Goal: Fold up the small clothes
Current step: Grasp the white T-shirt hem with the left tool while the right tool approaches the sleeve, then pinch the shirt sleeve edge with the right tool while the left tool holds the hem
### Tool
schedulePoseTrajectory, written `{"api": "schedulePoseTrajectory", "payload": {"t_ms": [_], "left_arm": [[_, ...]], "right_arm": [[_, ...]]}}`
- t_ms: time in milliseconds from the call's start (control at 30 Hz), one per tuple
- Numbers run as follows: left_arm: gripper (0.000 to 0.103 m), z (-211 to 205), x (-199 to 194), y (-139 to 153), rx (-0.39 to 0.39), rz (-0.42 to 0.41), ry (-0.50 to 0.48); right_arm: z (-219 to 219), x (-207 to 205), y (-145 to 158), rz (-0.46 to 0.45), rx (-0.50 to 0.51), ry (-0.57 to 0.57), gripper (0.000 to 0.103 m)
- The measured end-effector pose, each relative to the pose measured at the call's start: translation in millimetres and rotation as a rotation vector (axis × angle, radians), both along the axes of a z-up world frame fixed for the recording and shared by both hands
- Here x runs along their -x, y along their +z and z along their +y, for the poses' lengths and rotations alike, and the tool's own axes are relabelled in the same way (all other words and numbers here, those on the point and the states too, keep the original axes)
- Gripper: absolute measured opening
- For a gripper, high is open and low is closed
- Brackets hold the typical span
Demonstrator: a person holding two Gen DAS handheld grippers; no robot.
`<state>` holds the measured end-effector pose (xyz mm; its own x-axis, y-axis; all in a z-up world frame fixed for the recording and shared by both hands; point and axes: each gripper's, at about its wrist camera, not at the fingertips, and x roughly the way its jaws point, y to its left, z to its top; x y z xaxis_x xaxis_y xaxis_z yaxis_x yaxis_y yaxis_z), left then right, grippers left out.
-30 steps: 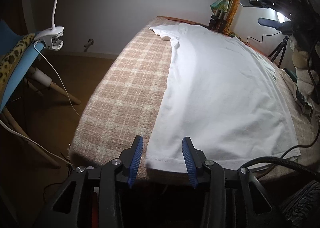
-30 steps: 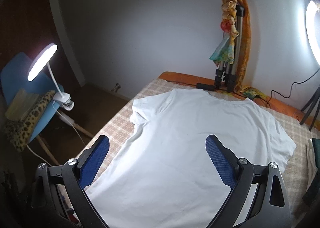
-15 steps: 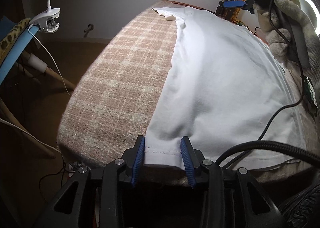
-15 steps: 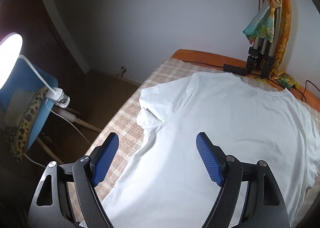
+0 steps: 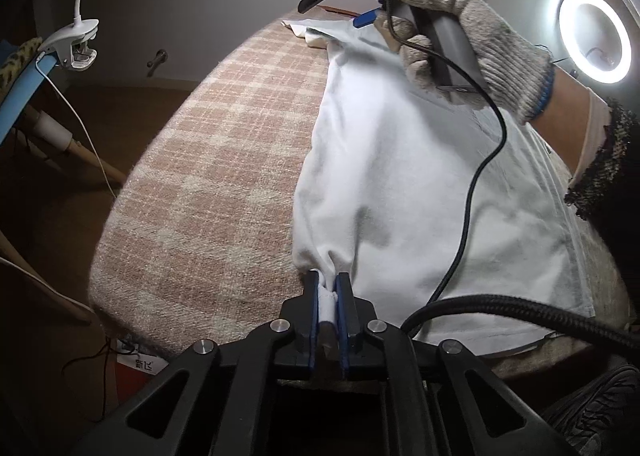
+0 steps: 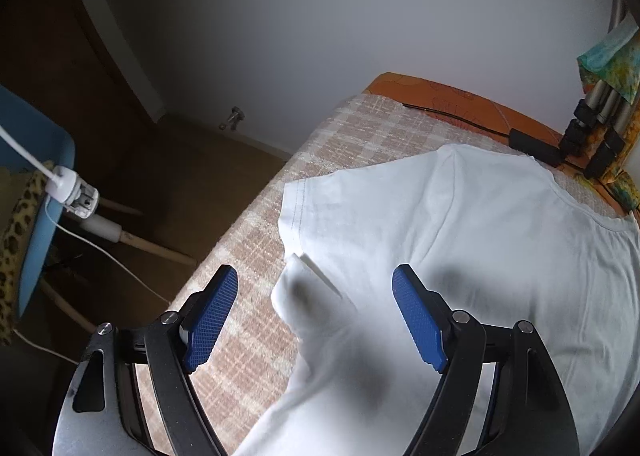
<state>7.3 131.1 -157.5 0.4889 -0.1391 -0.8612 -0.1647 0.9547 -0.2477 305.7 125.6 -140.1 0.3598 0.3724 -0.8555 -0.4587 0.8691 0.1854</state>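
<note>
The white T-shirt (image 5: 420,184) lies flat on the plaid bed (image 5: 208,176), its hem at the near edge. The left tongs (image 5: 328,296) have just closed on a thin bunch of hem, which could slip out when lifted. The right tongs (image 6: 314,320) hang open over the sleeve (image 6: 308,288) by the left edge and may catch one layer only.

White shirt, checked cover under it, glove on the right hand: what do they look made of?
White shirt: thin matte knit, probably cotton; it bunches softly where the left gripper pinches it. Checked cover: coarse woven cloth, fuzzy along its edge. Glove: thick ribbed knit yarn, greyish, with a blue cuff trim.
</note>
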Motion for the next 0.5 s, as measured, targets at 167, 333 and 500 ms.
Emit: {"api": "schedulePoseTrajectory", "payload": {"t_ms": [167, 333, 500], "left_arm": [[0.004, 3.7, -1.2, 2.6, 0.038, -0.006, 0.011], [0.003, 4.0, -2.8, 6.9, 0.032, -0.024, 0.012], [0.003, 3.5, -2.2, 8.0, 0.033, -0.027, 0.006]], "right_arm": [[22.1, -14.1, -10.7, -0.010, 0.040, 0.014, 0.080], [40.0, -26.8, -25.0, -0.016, 0.120, 0.018, 0.080], [48.5, -29.8, -35.8, -0.046, 0.206, 0.028, 0.056]]}}
